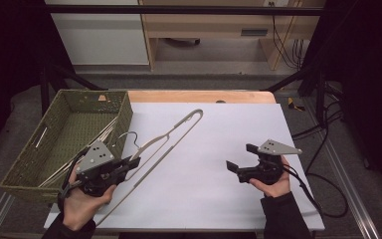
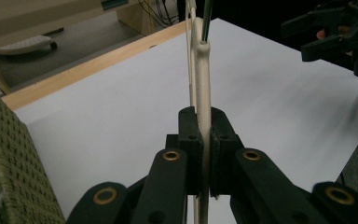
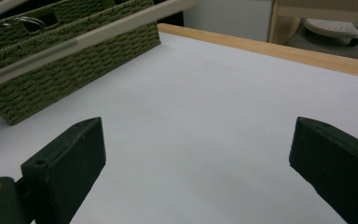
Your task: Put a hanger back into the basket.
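A cream clothes hanger with a metal hook hangs tilted over the white table top, its far end pointing back and right. My left gripper is shut on it near the hook. In the left gripper view the black pads press on both sides of the hanger's bar. My right gripper is held open at the right of the table, apart from the hanger. Nothing lies between its jaws in the right gripper view; the white surface shows there.
A green woven basket stands at the table's left edge with several more hangers lying in it; it also appears as the basket in the right gripper view. A wooden strip runs along the far edge. Cables hang off the right side.
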Demonstrator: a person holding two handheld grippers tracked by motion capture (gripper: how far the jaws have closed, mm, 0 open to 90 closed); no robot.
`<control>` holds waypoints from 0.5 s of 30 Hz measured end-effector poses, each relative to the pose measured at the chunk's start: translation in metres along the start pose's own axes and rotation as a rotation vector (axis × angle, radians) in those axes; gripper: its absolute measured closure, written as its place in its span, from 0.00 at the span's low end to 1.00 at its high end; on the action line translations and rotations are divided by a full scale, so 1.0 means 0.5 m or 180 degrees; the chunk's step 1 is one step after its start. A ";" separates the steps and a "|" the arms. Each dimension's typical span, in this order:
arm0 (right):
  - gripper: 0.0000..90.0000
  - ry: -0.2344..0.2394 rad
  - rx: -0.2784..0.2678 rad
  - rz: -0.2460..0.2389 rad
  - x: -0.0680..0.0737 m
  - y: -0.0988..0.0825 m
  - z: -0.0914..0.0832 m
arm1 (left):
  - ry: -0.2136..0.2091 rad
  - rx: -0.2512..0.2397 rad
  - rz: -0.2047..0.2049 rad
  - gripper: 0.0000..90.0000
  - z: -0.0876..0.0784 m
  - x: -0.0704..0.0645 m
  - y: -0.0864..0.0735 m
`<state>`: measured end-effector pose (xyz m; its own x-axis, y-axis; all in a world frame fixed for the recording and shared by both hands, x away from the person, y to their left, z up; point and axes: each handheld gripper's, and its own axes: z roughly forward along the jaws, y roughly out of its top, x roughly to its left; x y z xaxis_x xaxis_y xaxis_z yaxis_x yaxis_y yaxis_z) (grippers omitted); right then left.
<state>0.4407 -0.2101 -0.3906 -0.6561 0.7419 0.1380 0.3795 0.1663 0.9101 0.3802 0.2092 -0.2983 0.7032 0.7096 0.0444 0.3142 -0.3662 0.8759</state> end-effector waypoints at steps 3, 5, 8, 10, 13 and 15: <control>0.04 -0.0079 -0.0065 0.0044 -0.010 -0.009 -0.015 | -0.0009 -0.0024 0.0091 0.96 -0.011 0.004 0.023; 0.03 -0.0101 -0.0083 0.0056 -0.015 -0.014 -0.023 | 0.0011 -0.0022 0.0146 0.96 -0.017 0.008 0.037; 0.03 -0.0158 -0.0094 0.0063 -0.019 -0.020 -0.030 | 0.0007 -0.0041 0.0211 0.96 -0.027 0.019 0.056; 0.03 -0.0178 -0.0114 0.0066 -0.021 -0.024 -0.033 | -0.0016 -0.0076 0.0219 0.96 -0.035 0.031 0.069; 0.03 -0.0214 -0.0147 0.0075 -0.023 -0.028 -0.038 | 0.0019 -0.0121 0.0264 0.96 -0.048 0.051 0.089; 0.02 -0.0231 -0.0165 0.0107 -0.025 -0.031 -0.041 | 0.0038 -0.0118 0.0297 0.96 -0.058 0.065 0.102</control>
<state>0.4298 -0.2351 -0.3983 -0.5939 0.7920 0.1420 0.3651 0.1080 0.9247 0.4006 0.2309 -0.2381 0.7205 0.6807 0.1321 0.2237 -0.4085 0.8849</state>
